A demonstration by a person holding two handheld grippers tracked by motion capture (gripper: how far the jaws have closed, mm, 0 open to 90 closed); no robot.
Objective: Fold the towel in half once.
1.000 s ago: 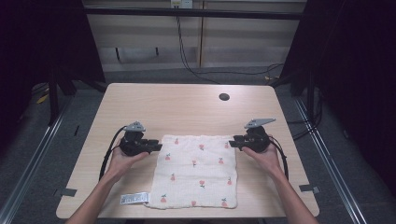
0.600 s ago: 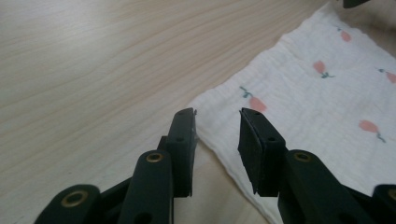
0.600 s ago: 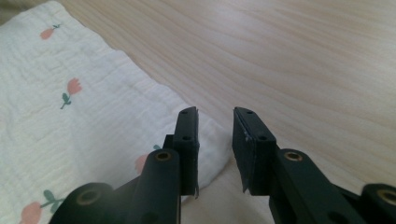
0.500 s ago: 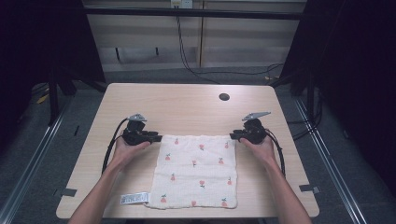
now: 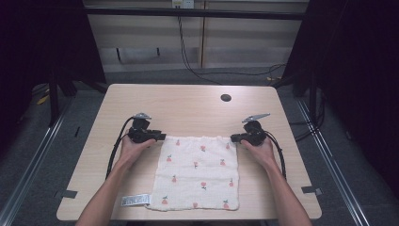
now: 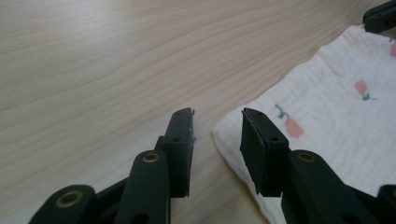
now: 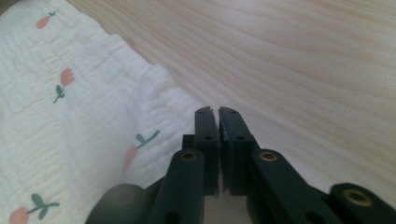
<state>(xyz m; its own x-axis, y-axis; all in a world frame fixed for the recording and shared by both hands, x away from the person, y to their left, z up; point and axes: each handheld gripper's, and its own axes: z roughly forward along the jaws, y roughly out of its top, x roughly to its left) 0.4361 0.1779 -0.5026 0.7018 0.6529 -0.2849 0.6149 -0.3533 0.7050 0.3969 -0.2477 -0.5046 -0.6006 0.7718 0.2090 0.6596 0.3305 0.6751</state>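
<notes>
While the cloth lies flat on the near half of the table, both hands have carried their grippers in to its two far corners. The right gripper has just closed its jaws, apparently pinching the far right corner's edge; the left gripper stands part open astride the far left corner, not yet pinching. So a two-corner lift looks half prepared. The cloth's slightly longer side runs away from the person.
</notes>
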